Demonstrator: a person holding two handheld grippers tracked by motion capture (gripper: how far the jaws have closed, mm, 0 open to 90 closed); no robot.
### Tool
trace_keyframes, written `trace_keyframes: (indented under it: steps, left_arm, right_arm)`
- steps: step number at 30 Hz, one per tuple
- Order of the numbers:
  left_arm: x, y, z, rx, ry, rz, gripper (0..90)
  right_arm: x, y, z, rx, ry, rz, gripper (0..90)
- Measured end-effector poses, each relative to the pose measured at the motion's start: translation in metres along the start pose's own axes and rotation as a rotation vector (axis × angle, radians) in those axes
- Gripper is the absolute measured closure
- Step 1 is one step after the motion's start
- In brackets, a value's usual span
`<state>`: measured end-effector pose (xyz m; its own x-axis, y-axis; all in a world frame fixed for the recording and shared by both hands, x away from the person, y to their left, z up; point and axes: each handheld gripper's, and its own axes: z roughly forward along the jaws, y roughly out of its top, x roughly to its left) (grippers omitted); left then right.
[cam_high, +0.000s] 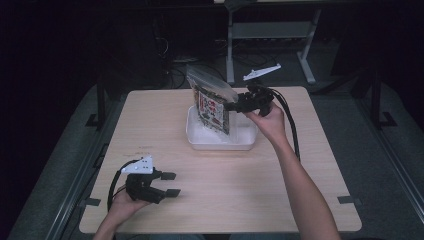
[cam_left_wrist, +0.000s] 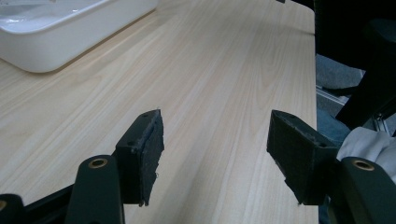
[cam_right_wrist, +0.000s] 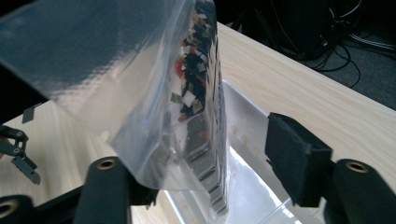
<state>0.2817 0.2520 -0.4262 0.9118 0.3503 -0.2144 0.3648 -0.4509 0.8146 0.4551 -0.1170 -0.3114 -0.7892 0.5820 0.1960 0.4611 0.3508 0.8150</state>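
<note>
2 grippers on the table, and only 1 is busy. From the high view, the right gripper (cam_high: 234, 106) reaches level toward a clear plastic bag (cam_high: 212, 102) standing upright in a white tray (cam_high: 220, 140) near the far middle of the wooden table (cam_high: 225, 175). The right gripper view gets in close: the bag (cam_right_wrist: 154, 93) sits between the jaws, its loose clear top folded over the left one, while the right pad (cam_right_wrist: 292, 156) stands apart from it, so that grip is released, not clamped. Inside the bag there is a printed packet in red, white and black; the writing is too blurred to read. The left gripper (cam_high: 170, 184) rests low at the near left corner, and the left gripper view shows its pads (cam_left_wrist: 152, 149) spread wide over bare wood, with the tray's rim (cam_left_wrist: 70, 42) off to the upper left.
</note>
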Motion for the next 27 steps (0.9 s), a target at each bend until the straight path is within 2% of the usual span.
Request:
trace_keyframes:
  steps: [1, 2, 3, 5, 6, 9, 13, 16, 20, 24, 27]
  left_arm:
    - [0.0, 0.0, 0.0, 0.001, 0.0, 0.0, 35.5]
    - [0.0, 0.0, 0.0, 0.002, -0.001, 0.001, 35.5]
    - [0.0, 0.0, 0.0, 0.003, -0.001, 0.002, 35.5]
    - [0.0, 0.0, 0.0, 0.002, -0.002, 0.005, 35.5]
    - [-0.001, 0.0, 0.0, 0.001, -0.001, 0.003, 35.6]
    - [0.0, 0.0, 0.0, 0.0, -0.001, 0.001, 35.6]
    - [0.0, 0.0, 0.001, 0.003, -0.002, 0.004, 35.6]
    - [0.0, 0.0, 0.0, 0.001, 0.001, 0.002, 35.6]
    - [0.0, 0.0, -0.001, 0.0, 0.012, 0.003, 34.8]
    - [0.0, 0.0, 0.0, 0.009, 0.022, 0.002, 33.4]
    - [0.0, 0.0, 0.001, 0.012, 0.026, 0.004, 32.3]
  right_arm:
    - [0.001, 0.0, 0.0, 0.002, -0.005, -0.005, 45.1]
    - [0.002, 0.001, -0.001, -0.003, -0.041, -0.004, 57.5]
    - [0.002, 0.001, -0.001, -0.003, -0.041, -0.004, 57.5]
    - [-0.001, 0.001, -0.002, 0.004, -0.078, 0.022, 64.6]
    - [-0.004, 0.0, -0.001, 0.01, -0.072, 0.034, 71.6]
    - [-0.011, -0.002, 0.0, 0.007, -0.055, 0.07, 73.7]
    - [-0.015, -0.002, 0.0, 0.008, -0.064, 0.091, 72.5]
    - [-0.014, -0.002, 0.0, 0.015, -0.09, 0.084, 58.6]
    - [-0.013, -0.002, 0.0, 0.018, -0.078, 0.092, 52.0]
    - [-0.012, -0.003, -0.001, 0.023, -0.071, 0.094, 49.7]
    - [-0.012, -0.005, -0.002, 0.018, -0.088, 0.092, 53.3]
